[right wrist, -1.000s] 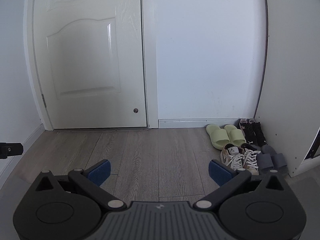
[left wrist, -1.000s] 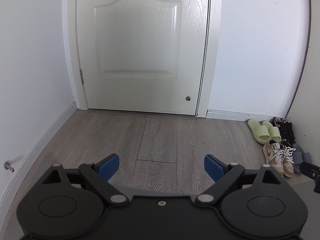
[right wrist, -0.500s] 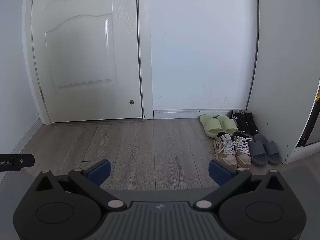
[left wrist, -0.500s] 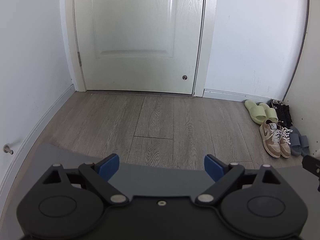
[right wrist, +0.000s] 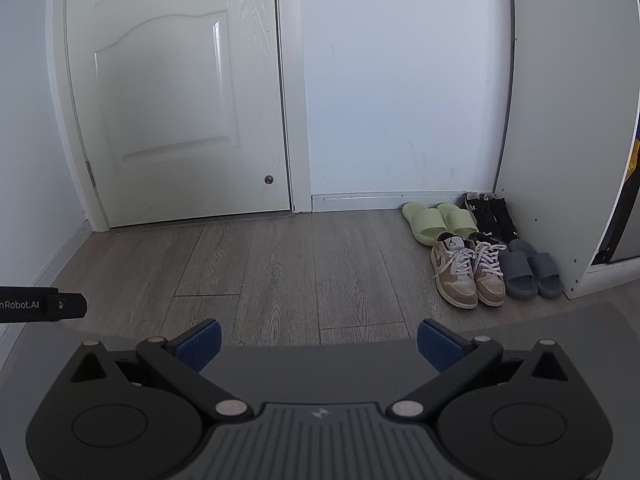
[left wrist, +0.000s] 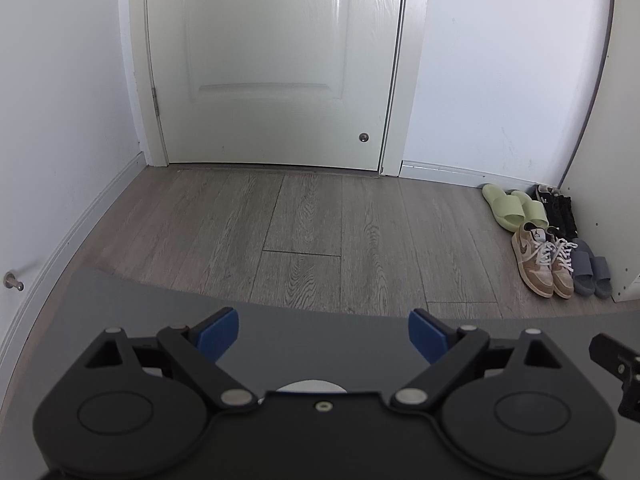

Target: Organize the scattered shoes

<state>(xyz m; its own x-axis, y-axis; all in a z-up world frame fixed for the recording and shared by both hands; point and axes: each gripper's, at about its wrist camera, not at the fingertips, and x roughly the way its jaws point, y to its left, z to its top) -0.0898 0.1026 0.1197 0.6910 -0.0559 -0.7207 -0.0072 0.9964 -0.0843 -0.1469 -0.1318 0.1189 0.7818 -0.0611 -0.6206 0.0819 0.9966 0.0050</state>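
Since a second ago both cameras have drawn back and dipped, so a grey mat (left wrist: pixel 120 292) now fills the floor under the grippers and the shoes sit higher and closer in the right wrist view. The left gripper (left wrist: pixel 323 330) and the right gripper (right wrist: pixel 319 340) each hover over that mat with jaws spread wide and nothing between them. All the shoes stand in the corner to the right of the white door (right wrist: pixel 180 100), against the white cabinet panel (right wrist: pixel 560 120): green slides (right wrist: pixel 440 220) next to the baseboard, black sneakers (right wrist: pixel 490 216) beside them touching the panel, tan sneakers (right wrist: pixel 468 272) just in front of the slides, and grey slides (right wrist: pixel 528 272) between the tan pair and the panel.
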